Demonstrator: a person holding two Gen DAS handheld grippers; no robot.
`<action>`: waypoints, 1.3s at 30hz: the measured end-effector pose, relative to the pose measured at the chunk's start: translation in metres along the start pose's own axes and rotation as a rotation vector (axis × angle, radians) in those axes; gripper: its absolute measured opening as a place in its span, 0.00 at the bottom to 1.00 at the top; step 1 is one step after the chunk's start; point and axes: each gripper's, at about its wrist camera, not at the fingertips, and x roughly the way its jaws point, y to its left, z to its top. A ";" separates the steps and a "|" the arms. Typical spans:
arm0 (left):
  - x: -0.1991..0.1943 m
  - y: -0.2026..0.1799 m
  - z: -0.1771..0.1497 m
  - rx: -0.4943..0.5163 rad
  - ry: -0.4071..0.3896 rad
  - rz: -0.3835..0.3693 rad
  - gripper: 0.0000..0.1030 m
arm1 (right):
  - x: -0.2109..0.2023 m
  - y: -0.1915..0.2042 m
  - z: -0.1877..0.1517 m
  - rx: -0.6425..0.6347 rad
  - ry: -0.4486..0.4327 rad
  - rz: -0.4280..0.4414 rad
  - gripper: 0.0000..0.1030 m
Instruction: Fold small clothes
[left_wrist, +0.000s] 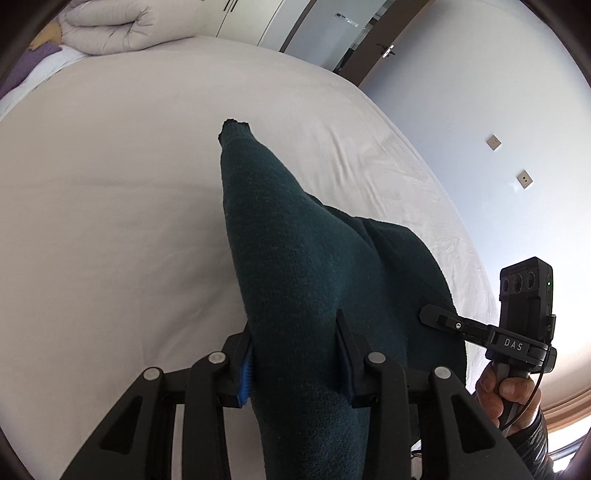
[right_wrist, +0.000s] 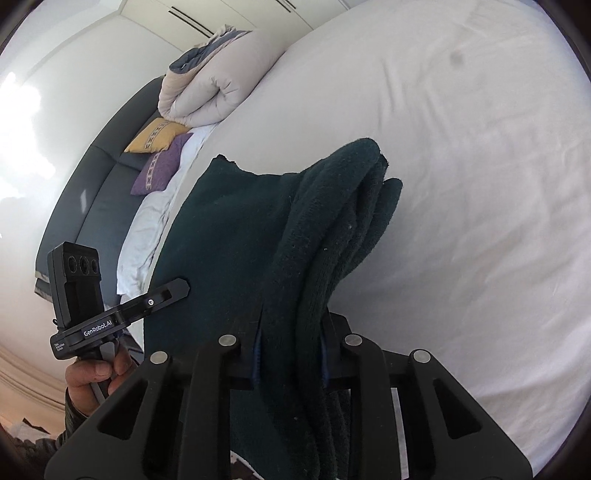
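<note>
Left gripper: your left gripper (left_wrist: 295, 354) was clamped on a thick bunch of the dark green knit garment (left_wrist: 295, 240), its blue-lined fingers (left_wrist: 246, 376) pressing the cloth from both sides.
Right gripper: your right gripper (right_wrist: 290, 350) was likewise closed on the garment (right_wrist: 236, 236), pinching several stacked folds of it.
Garment: you held it up off the bed between the two grippers; from the left wrist it rose to a narrow tip with a ragged edge, and from the right wrist a flat panel hung to the left while rolled layers bulged above the fingers.
View blocked: the cloth filled the middle of both cameras, so you could not see the fingertips or the bed directly beneath it.
Hands: your right hand (left_wrist: 506, 391) showed at the left camera's lower right, gripping its handle; your left hand (right_wrist: 96, 376) showed at the right camera's lower left.
Bed: the white sheet (left_wrist: 110, 221) spread under and around the garment, lightly creased.
Duvet: a rolled beige duvet (right_wrist: 207, 88) lay at the head of the bed, well apart from the garment.
Cushions: a yellow cushion (right_wrist: 157, 134) and a purple cushion (right_wrist: 160, 166) sat just beside the duvet, against a dark headboard (right_wrist: 92, 206).
Wall: a door (left_wrist: 369, 40) and two wall sockets (left_wrist: 494, 141) stood beyond the bed's far edge.
</note>
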 end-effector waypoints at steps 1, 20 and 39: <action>0.000 0.007 -0.009 -0.015 0.008 -0.001 0.37 | 0.005 0.002 -0.013 0.015 0.009 0.016 0.20; -0.018 0.015 -0.063 0.025 -0.172 0.148 0.75 | 0.019 -0.039 -0.079 0.157 -0.073 -0.069 0.48; -0.187 -0.097 -0.110 0.280 -0.773 0.568 1.00 | -0.174 0.164 -0.161 -0.531 -0.940 -0.533 1.00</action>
